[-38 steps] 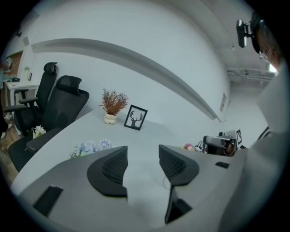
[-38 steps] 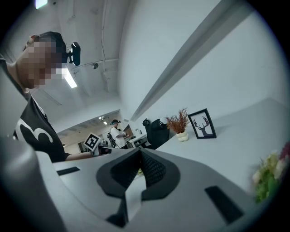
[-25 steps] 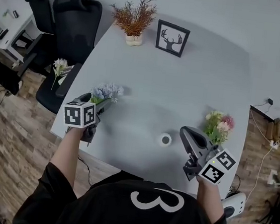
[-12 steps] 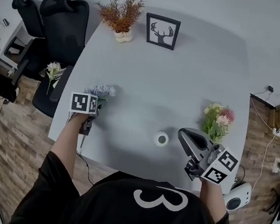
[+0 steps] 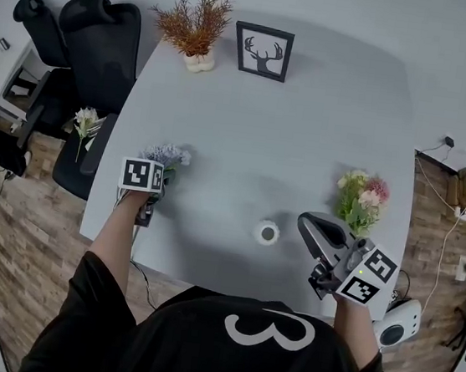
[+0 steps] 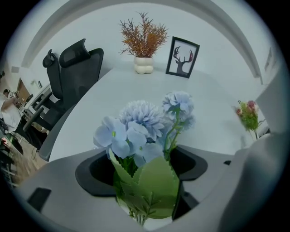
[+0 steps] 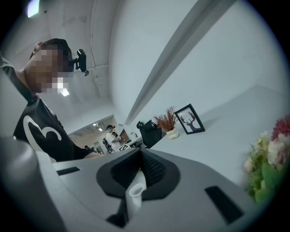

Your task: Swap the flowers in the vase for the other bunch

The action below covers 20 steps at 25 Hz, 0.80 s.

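Observation:
The blue flower bunch (image 5: 167, 157) lies near the left edge of the white table (image 5: 289, 137), blooms pointing away from me. My left gripper (image 5: 148, 197) points steeply down onto its stems. In the left gripper view the bunch's green leaves (image 6: 152, 186) fill the gap of the left gripper (image 6: 145, 181), whose wide jaws are closing on them. The empty white vase (image 5: 268, 232) stands at the table's front middle. To its right, my right gripper (image 5: 304, 223) is held level, shut and holding nothing. The pink and yellow bunch (image 5: 363, 197) lies beyond it. The vase (image 7: 136, 194) also shows under the right gripper (image 7: 140, 156).
A dried orange plant in a white pot (image 5: 194, 31) and a framed deer picture (image 5: 263, 52) stand at the table's far edge. Black office chairs (image 5: 91, 37) are off the left side, with a white flower (image 5: 83, 120) on one. Wooden floor lies below the table's edges.
My left gripper has come down with the blue bunch, from raised above the table to resting on it near the left edge. The right gripper has stayed put.

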Tool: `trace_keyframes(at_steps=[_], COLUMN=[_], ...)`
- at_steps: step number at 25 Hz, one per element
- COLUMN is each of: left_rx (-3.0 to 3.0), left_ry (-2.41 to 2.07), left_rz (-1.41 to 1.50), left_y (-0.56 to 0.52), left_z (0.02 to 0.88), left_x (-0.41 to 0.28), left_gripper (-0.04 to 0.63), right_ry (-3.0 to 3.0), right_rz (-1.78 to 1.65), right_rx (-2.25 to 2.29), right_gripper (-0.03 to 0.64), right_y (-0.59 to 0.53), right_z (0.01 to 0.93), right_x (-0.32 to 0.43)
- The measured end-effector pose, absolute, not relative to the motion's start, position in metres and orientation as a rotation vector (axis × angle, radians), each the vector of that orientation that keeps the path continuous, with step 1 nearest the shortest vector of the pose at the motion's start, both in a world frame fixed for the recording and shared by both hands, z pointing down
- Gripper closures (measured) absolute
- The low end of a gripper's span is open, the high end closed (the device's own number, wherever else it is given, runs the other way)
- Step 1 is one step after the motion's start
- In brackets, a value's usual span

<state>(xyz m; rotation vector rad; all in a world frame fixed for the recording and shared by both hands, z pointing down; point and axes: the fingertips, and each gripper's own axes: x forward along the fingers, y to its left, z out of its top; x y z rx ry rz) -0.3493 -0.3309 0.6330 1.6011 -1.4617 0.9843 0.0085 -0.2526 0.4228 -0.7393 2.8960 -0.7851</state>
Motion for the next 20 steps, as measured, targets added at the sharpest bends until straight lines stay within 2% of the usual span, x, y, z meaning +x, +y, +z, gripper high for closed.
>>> trace_keyframes(at_steps=[3,8,10,12,20], left_rx=[1.631,1.669,1.671,1.673,1.754], left_ry=[-1.447,-1.449,-1.475,-1.497,-1.596], left_rz=[0.988,1.033,1.083,1.121,1.102], left_y=[-0.332,-0.335,-0.335,-0.336,-0.332], left_z=[0.632,0.628,0.628,0.629,0.599], left_x=[-0.345,-0.337,-0.337,-0.337,-0.331], left_gripper=[0.253,0.379,0.45,0.483,0.519], right_ry=[2.898,2.912,2.917,2.924,2.934], right_rz=[-0.799,-0.804,-0.806,-0.807,-0.787], right_rx=[-0.735,-0.726,-0.733,-0.739,-0.723], right_gripper=[0.609,0.609,0.609,0.609,0.609], right_y=[-0.252,-0.252,-0.252,-0.252,-0.238], right_z=[0.425,0.425,0.425,0.426,0.42], right_x=[0.005,-0.001,-0.001,0.0,-0.002])
